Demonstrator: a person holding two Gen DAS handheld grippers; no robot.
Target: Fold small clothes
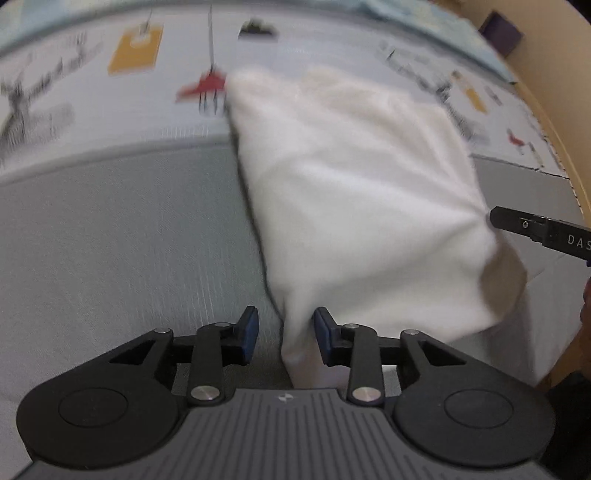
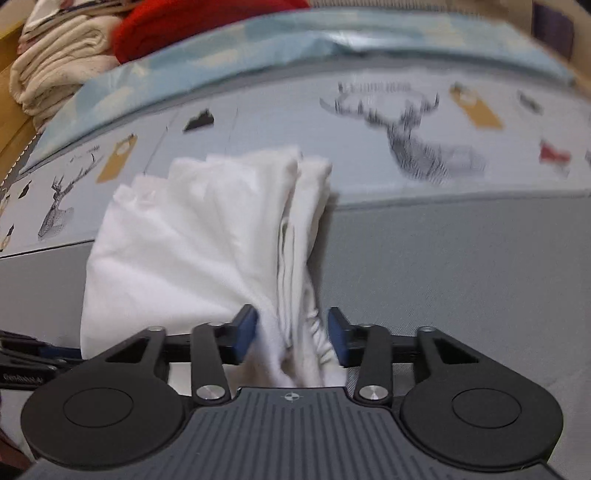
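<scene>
A small white garment [image 1: 354,206] lies partly folded on a grey bedsheet [image 1: 122,251]. My left gripper [image 1: 285,338] is open, and the garment's near corner hangs loose between its blue pads. My right gripper [image 2: 291,341] is open, with the bunched, layered edge of the same white garment [image 2: 207,236] lying between its pads. The right gripper's black finger also shows at the garment's right edge in the left wrist view [image 1: 532,225]. The left gripper's body shows at the left edge of the right wrist view [image 2: 26,360].
A printed sheet with deer and coloured tags [image 2: 424,147] covers the far part of the bed. A light blue cloth [image 2: 207,62] lies behind it. Folded cream laundry [image 2: 55,62] and a red item [image 2: 184,22] are stacked at the far left. A wooden frame [image 1: 554,122] borders the bed.
</scene>
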